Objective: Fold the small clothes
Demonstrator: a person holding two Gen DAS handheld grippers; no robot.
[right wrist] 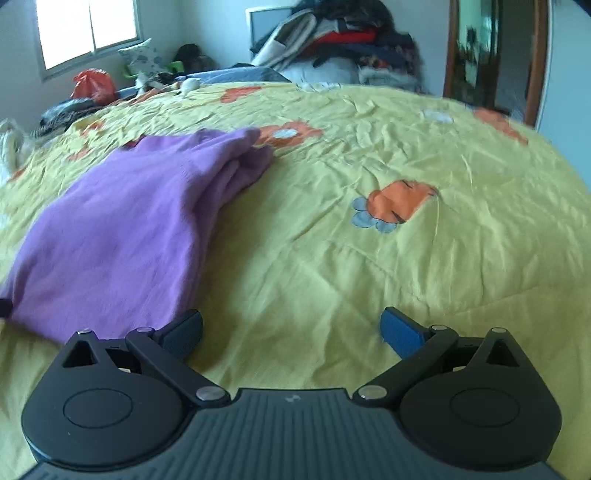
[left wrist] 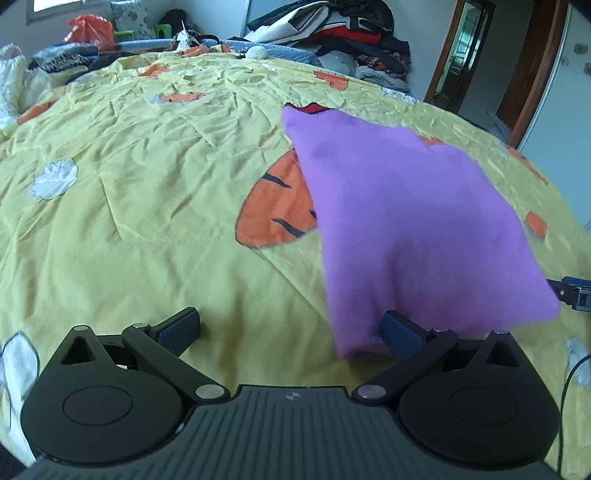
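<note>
**Purple garment folded over at least once, both tongs spread – tidy-up or next piece left**

Bed w/ yellow printed cover [left wrist: 129,192] fills both views; nothing else laid out on the near part of it. Behind the bed, a big heap of mixed clothes [left wrist: 343,33] – can't tell if those count as task items or just room clutter, so how much work is left overall is unclear.

Purple garment [left wrist: 399,221] lies on the cover, between the two tools: to the right in the left wrist view, to the left in the right wrist view. Right wrist view shows stacked layers along its far-right edge, so I judge it's been folded over at least once. Shape is roughly four-sided but skewed, near edge a bit lumpy; a bit of red shows at the far corner. Prob. needs one more fold or some squaring up.

Left gripper [left wrist: 291,328]: jaws wide apart, right finger touching or just under the near edge of the cloth, nothing pinched. Right gripper [right wrist: 291,328]: jaws wide apart, over bare cover, left finger just beside the cloth's near corner, holding nothing
</note>
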